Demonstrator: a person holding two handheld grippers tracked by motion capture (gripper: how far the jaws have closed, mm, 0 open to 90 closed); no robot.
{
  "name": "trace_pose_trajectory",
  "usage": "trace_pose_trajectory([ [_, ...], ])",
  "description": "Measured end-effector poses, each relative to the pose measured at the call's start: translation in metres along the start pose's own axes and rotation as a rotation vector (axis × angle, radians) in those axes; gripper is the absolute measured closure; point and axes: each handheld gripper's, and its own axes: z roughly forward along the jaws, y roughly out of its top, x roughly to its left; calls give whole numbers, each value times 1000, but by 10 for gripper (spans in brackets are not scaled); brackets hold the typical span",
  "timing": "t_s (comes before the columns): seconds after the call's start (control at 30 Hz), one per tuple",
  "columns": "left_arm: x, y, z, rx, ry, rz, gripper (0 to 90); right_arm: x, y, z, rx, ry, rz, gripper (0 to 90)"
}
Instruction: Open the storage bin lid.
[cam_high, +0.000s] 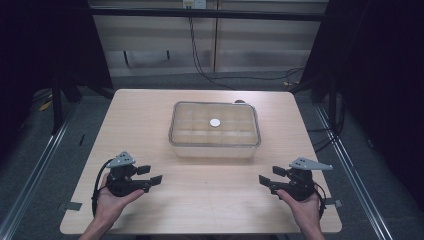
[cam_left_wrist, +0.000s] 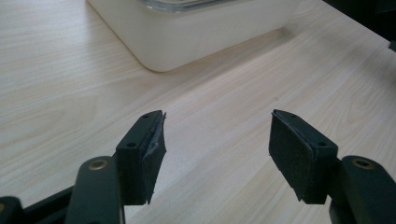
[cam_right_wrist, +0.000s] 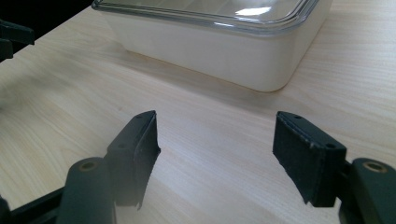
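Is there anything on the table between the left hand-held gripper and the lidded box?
No. In the left gripper view, bare wood runs from the left hand-held gripper to the box; the high view agrees.

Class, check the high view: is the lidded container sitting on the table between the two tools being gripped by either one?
No. The container rests alone mid-table, while the left tool and right tool sit nearer the person, both open and apart from it.

The desk (cam_high: 200, 200) is lit evenly from above — its surroundings fall into near-black. Glare streaks the box lid (cam_right_wrist: 252, 11) in the right gripper view. The left claw's (cam_left_wrist: 217, 156) near parts look soft, perhaps out of focus — shadows stay faint.
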Motion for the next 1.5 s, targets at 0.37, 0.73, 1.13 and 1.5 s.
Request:
trace_pose_trajectory([
  [0.37, 0, 15, 3, 2, 12, 44, 404, -4, 18, 9, 8, 32, -5, 321],
  [0.73, 3, 36, 14, -15, -5, 58, 443, -11, 39, 22, 6, 68, -16, 350],
  [1.13, 13, 48, 19, -20, 32, 44, 410, -19, 52, 30, 8, 56, -6, 336],
  [1.5, 15, 59, 29, 0, 48, 42, 394, -27, 61, 37, 5, 51, 6, 302],
])
